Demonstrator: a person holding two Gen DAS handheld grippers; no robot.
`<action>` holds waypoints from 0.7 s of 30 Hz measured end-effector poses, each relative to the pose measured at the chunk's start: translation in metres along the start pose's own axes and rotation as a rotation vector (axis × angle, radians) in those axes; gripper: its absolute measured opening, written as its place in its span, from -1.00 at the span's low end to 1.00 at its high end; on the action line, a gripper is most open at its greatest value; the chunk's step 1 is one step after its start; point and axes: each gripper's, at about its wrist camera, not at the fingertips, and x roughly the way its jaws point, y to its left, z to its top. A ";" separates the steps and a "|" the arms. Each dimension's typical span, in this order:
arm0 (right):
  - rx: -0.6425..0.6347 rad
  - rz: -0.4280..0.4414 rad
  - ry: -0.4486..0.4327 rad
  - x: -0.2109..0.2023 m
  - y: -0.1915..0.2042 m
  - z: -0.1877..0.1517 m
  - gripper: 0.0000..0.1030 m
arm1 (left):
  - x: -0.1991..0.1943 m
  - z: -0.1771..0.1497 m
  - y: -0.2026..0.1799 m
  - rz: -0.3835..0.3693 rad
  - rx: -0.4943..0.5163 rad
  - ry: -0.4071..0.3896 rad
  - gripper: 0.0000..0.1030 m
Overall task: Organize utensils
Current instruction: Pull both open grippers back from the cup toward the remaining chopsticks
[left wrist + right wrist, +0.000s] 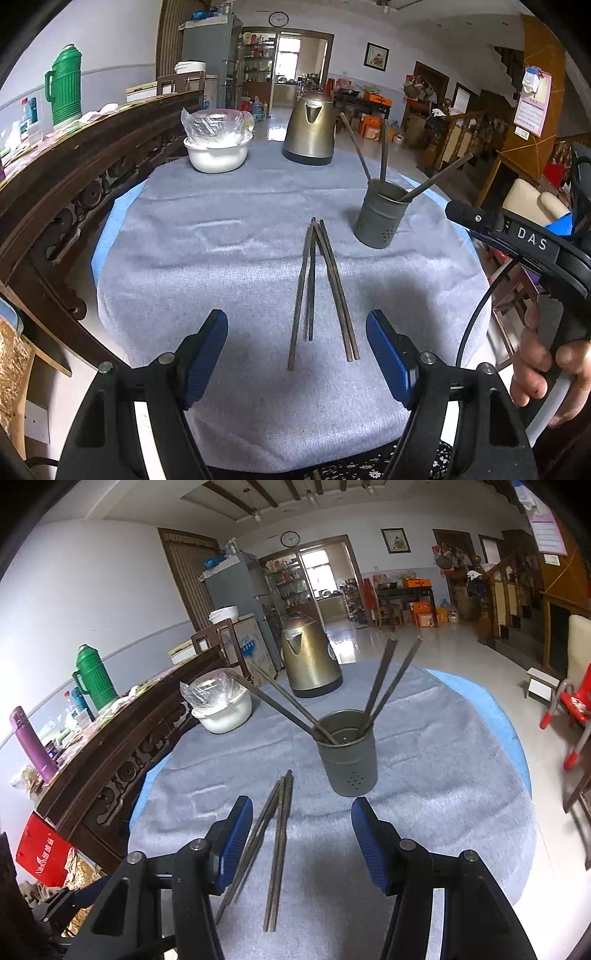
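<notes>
Round tabletop (229, 258) under a grey-blue woven cloth, a light blue rim showing at its edge. At 12 o'clock on it, a brass-coloured metal electric kettle (311, 129) with black base, spout toward camera. At 11 o'clock, a white plastic bowl (216, 152) with a crumpled clear plastic bag (212, 123) sitting in it. Well apart at 10 o'clock, a dark carved wooden sideboard (74, 192) runs beside the tabletop; on it stand a green ribbed plastic thermos jug (66, 86) and, in the right wrist view, a purple slim flask (31, 744). Far wall at 12 o'clock: round wall clock (278, 18), framed picture (376, 56), grey refrigerator (212, 62). Red plastic chair (576, 705) at 3 o'clock on the floor.
</notes>
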 end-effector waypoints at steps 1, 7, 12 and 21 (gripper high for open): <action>-0.002 0.005 -0.004 -0.002 0.001 -0.001 0.17 | 0.000 0.001 -0.001 -0.005 0.000 0.000 0.51; -0.006 -0.005 -0.012 -0.009 -0.004 -0.007 0.17 | 0.012 0.003 -0.022 -0.039 0.045 0.034 0.51; 0.053 -0.016 -0.008 -0.010 -0.026 -0.007 0.17 | 0.008 0.003 -0.036 -0.036 0.091 0.018 0.51; 0.081 0.039 -0.019 -0.020 -0.029 -0.008 0.17 | -0.009 0.000 -0.043 -0.012 0.093 -0.013 0.51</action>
